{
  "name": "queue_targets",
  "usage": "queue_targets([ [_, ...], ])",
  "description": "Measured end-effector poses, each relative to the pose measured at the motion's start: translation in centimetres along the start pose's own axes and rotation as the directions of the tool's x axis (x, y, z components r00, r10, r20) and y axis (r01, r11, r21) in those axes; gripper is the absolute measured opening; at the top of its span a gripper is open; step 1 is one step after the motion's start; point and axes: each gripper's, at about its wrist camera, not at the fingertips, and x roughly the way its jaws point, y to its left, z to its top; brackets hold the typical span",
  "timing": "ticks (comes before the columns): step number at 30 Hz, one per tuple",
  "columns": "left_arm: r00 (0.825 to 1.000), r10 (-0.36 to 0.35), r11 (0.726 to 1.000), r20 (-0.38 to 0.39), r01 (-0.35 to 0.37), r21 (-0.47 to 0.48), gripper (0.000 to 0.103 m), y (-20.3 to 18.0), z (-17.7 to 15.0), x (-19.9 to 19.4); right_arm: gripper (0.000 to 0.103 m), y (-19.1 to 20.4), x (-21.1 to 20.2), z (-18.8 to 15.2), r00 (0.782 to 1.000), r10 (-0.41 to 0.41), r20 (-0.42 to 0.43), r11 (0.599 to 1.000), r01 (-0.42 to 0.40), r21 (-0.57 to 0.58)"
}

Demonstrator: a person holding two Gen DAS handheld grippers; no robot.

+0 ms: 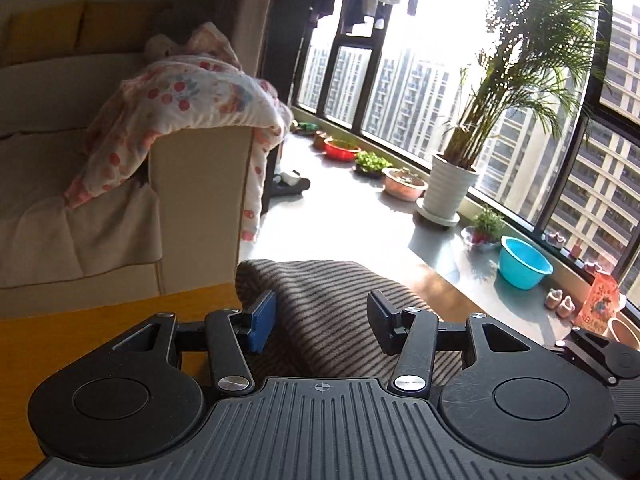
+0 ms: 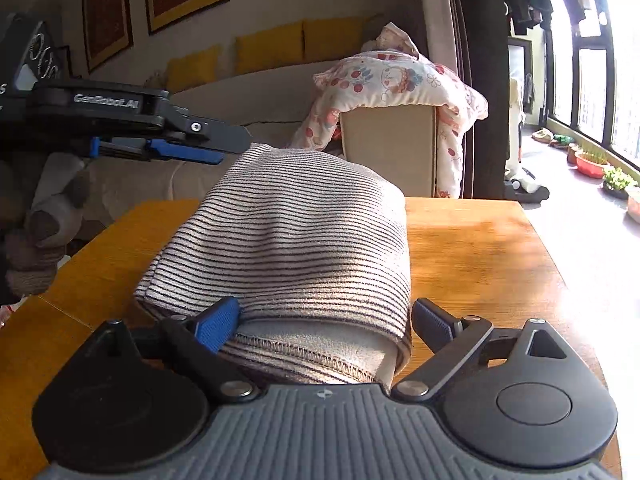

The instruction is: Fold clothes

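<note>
Lying folded into a thick bundle, the striped garment [image 2: 296, 240] rests in the middle of the wooden worktop [image 2: 480, 248]. The right tongs [image 2: 326, 326] are spread wide around its near end, not pinching it. The left tongs [image 1: 320, 322] hover half spread over the far end, holding nothing. For a neat fold, I would press the layers flat and align the edges before letting go.
</note>
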Motion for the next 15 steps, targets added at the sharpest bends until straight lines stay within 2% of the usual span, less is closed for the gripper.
queue_targets([
  [2,1.000,-0.003,1.000,-0.031,0.003,-0.007,0.056,0.9,-0.2,1.5,0.093,1.5,-1.7,1.1,0.997,-0.026,0.079,0.995,0.034,-0.098],
  [4,0.998,-0.023,0.999,-0.051,0.021,-0.050,0.059,2.2,-0.6,2.5,0.093,2.5,-2.7,2.6,0.990,0.026,0.139,0.993,-0.009,-0.120],
  [6,0.998,-0.041,0.996,-0.057,0.036,-0.081,0.060,3.0,-0.9,2.8,0.093,3.6,-2.3,3.8,0.985,0.061,0.161,0.989,-0.039,-0.142],
  [7,0.997,-0.045,0.995,-0.059,0.040,-0.088,0.062,3.3,-1.0,2.9,0.093,4.1,-1.5,4.0,0.986,0.071,0.149,0.986,-0.047,-0.160],
  [10,0.997,-0.036,0.996,-0.073,0.030,-0.082,0.066,3.6,-1.1,3.0,0.093,5.9,3.6,2.9,0.997,0.077,-0.024,0.973,-0.081,-0.216],
  [12,0.997,-0.043,0.996,-0.072,0.036,-0.087,0.066,3.7,-1.3,2.9,0.100,6.2,4.9,1.9,0.995,0.091,-0.035,0.975,-0.096,-0.200],
  [15,0.996,-0.050,0.995,-0.067,0.044,-0.090,0.066,3.9,-1.3,3.0,0.100,5.9,4.0,2.4,0.991,0.133,-0.025,0.977,-0.135,-0.163],
])
